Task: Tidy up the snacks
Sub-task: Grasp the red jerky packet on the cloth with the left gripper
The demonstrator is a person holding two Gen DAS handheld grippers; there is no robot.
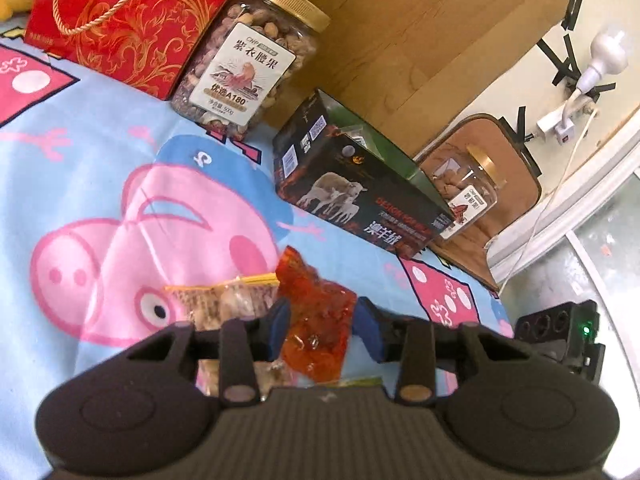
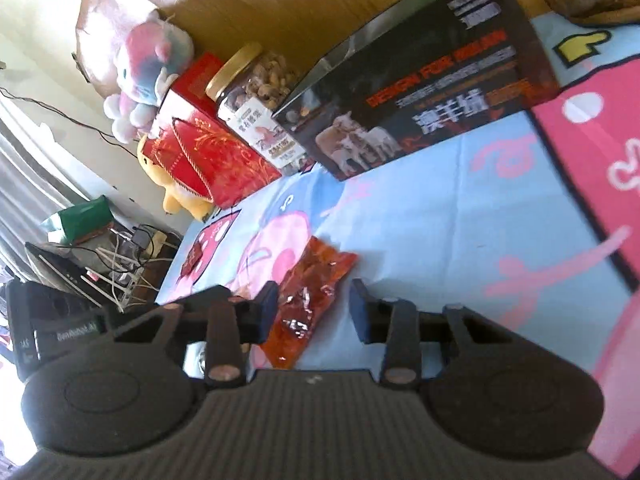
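Note:
An orange snack packet [image 1: 316,320] stands between the fingers of my left gripper [image 1: 322,322]; the jaws are apart and I cannot tell if they touch it. A clear packet with a yellow strip [image 1: 228,304] lies just behind it on the left. In the right wrist view an orange snack packet [image 2: 308,300] lies flat on the cartoon sheet [image 2: 440,220], between the open fingers of my right gripper [image 2: 314,306], close to the left finger. A black box with sheep on it [image 1: 356,192] [image 2: 420,92] lies further back.
A red gift bag [image 1: 124,20] [image 2: 208,156], a nut jar with a gold lid [image 1: 248,68] [image 2: 260,108] and a second jar [image 1: 468,192] line the wooden headboard [image 1: 420,32]. Plush toys [image 2: 148,68] sit at the left. Cables and a power strip [image 2: 132,256] lie beyond the bed edge.

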